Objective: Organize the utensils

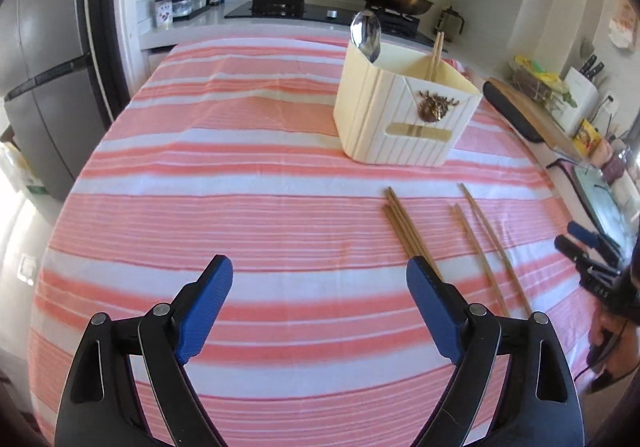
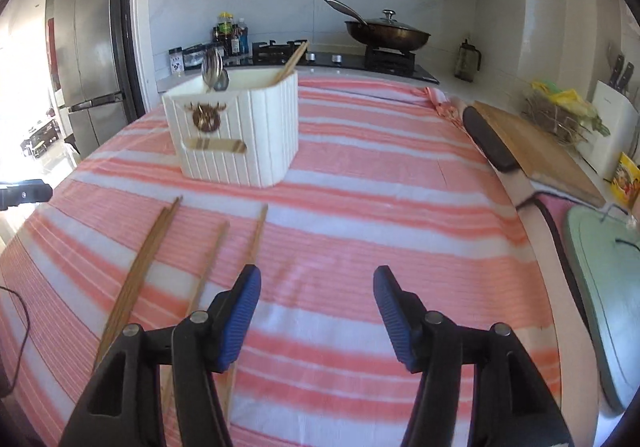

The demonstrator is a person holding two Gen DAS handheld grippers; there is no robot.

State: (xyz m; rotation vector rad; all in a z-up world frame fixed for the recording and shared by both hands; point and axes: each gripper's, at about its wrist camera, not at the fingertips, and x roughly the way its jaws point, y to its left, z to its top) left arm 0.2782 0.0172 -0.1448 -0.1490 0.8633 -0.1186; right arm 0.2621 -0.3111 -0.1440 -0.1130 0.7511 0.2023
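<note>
A cream utensil holder (image 1: 404, 115) (image 2: 236, 131) stands on the pink striped tablecloth, with metal spoons (image 1: 366, 33) (image 2: 214, 71) and a pair of chopsticks (image 1: 436, 55) (image 2: 292, 61) standing in it. Several wooden chopsticks lie loose on the cloth in front of it: a dark bunch (image 1: 408, 231) (image 2: 140, 271) and two lighter ones (image 1: 488, 243) (image 2: 248, 247). My left gripper (image 1: 320, 271) is open and empty, left of the loose chopsticks. My right gripper (image 2: 318, 283) is open and empty, just right of them.
A wooden cutting board (image 2: 532, 151) with a dark handle lies along the table's right edge, a pale green tray (image 2: 604, 287) nearer. A stove with a lidded wok (image 2: 388, 33), bottles (image 2: 230, 35) and a fridge (image 2: 88, 47) stand behind the table.
</note>
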